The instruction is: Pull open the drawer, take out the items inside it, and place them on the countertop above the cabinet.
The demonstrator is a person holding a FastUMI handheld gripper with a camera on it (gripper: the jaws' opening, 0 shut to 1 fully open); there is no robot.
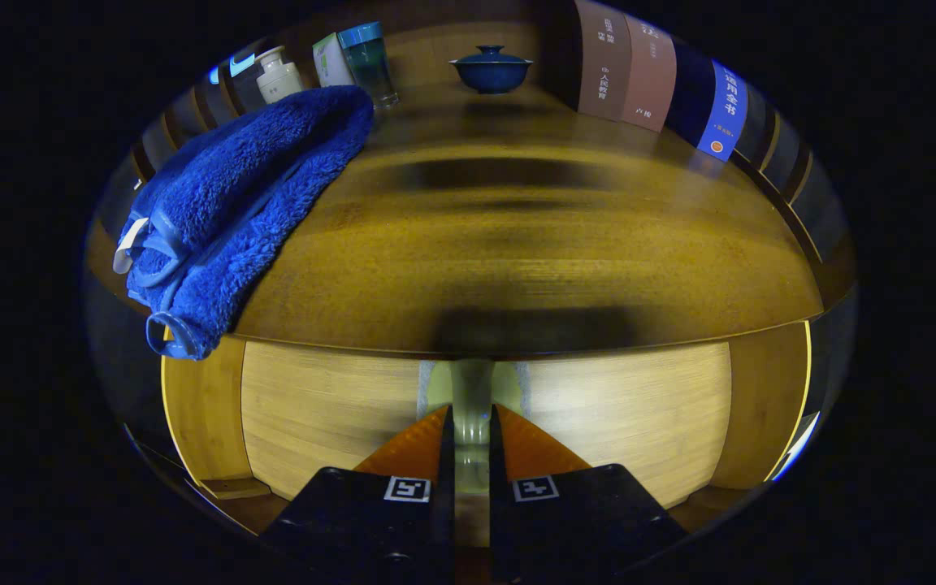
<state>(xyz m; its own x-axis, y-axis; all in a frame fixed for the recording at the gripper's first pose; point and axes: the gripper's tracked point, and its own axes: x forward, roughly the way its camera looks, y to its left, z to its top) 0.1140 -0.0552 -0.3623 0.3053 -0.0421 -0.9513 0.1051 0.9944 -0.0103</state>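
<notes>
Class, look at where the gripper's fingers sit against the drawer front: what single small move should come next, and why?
Probably a straight pull back. The gripper looks closed on the drawer handle between its fingers, and the drawer front still sits flush under the countertop, so nothing inside is reachable yet.

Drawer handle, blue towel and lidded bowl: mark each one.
Drawer handle [472,390]: gripper view, on its pale bar between the nearly closed jaws.
Blue towel [249,195]: gripper view, on its fluffy middle, draped over the countertop edge.
Lidded bowl [491,73]: gripper view, on its body.
</notes>
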